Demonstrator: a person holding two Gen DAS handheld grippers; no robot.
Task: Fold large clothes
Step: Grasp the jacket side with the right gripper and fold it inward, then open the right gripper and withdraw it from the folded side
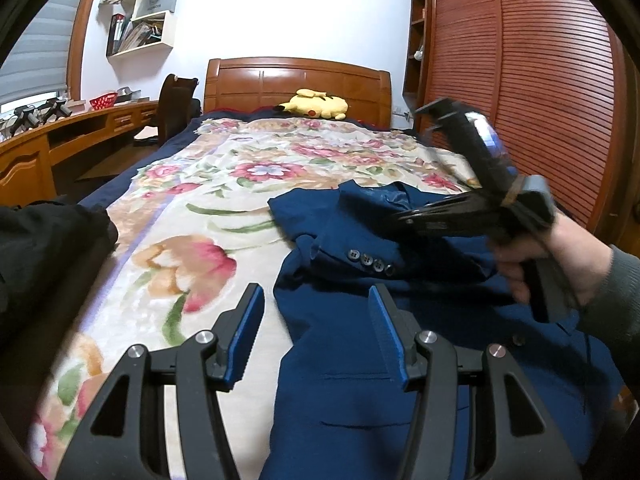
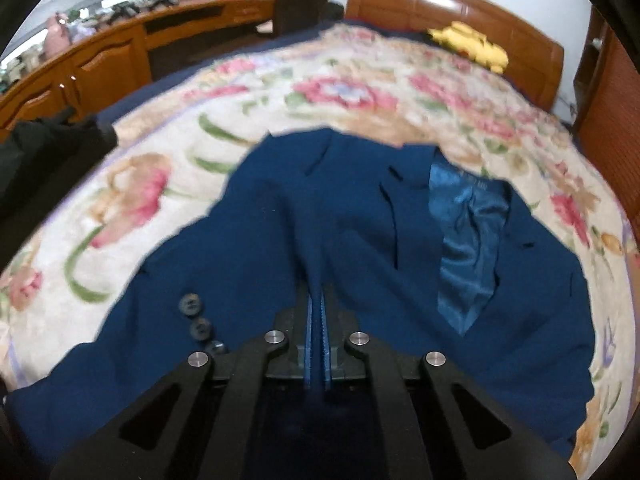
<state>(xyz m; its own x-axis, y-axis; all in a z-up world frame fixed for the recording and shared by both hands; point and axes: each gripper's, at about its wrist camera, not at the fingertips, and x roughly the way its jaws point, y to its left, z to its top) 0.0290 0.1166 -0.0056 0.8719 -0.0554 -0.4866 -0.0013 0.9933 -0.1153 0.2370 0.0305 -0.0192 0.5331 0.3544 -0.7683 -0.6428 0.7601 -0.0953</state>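
We see right gripper (image 2: 317,300) pinched shut on blue jacket (image 2: 280,216) fold, tips buried in cloth; left gripper (image 1: 316,308) half open, empty, hovering above jacket edge

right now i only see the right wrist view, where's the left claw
Observer: The left claw is open, at the jacket's left edge, with nothing between its pads.
Operator: is it all over the jacket
Observer: No. Its left finger is over the blanket and the right one is over the jacket.
Operator: how many cuff buttons, i count three
Observer: Four buttons in a row; your claw hides one.
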